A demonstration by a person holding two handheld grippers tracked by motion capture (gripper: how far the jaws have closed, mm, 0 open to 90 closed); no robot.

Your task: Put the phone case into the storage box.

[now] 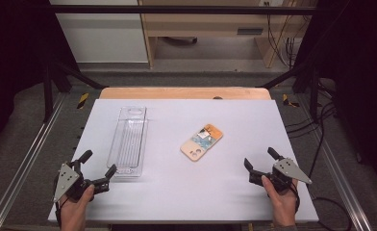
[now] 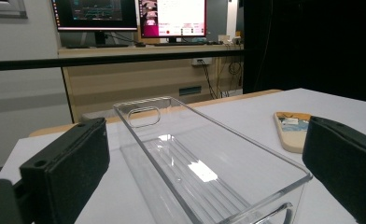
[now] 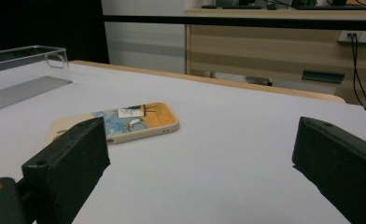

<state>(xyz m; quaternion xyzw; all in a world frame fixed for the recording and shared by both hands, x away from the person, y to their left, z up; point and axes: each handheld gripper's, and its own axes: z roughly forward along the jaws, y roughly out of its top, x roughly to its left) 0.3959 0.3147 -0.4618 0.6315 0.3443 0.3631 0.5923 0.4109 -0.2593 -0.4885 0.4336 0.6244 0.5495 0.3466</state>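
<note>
We have two things on the table (image 1: 254, 192): a clear plastic tray (image 1: 128, 142) toward the left edge and a phone case (image 1: 202, 142) lying flat near the middle, a little right of centre. Both of our grippers sit low by the near edge, and each holds nothing.

The left gripper (image 1: 95, 169) has its fingers (image 2: 66, 163) spread wide, and in the left gripper view the near end of the tray lies straight ahead between them, not touched. The tray's long axis runs from the near edge toward the far edge, so its short near wall faces us.

The right gripper (image 1: 259, 162) also has its fingers (image 3: 69, 158) fully apart. In the right gripper view the phone case lies ahead and toward the left finger, apart from it, with bare table between.

The relation we judge the next move to turn on is this: the phone case lies diagonally, its camera-cutout end toward the near-left and its orange end toward the far-right, and it sits well apart from both grippers, somewhat nearer the right one. From that hand it lies forward and to the left. To close across its narrow width, we would need the fingers turned square to that slanted long axis.
</note>
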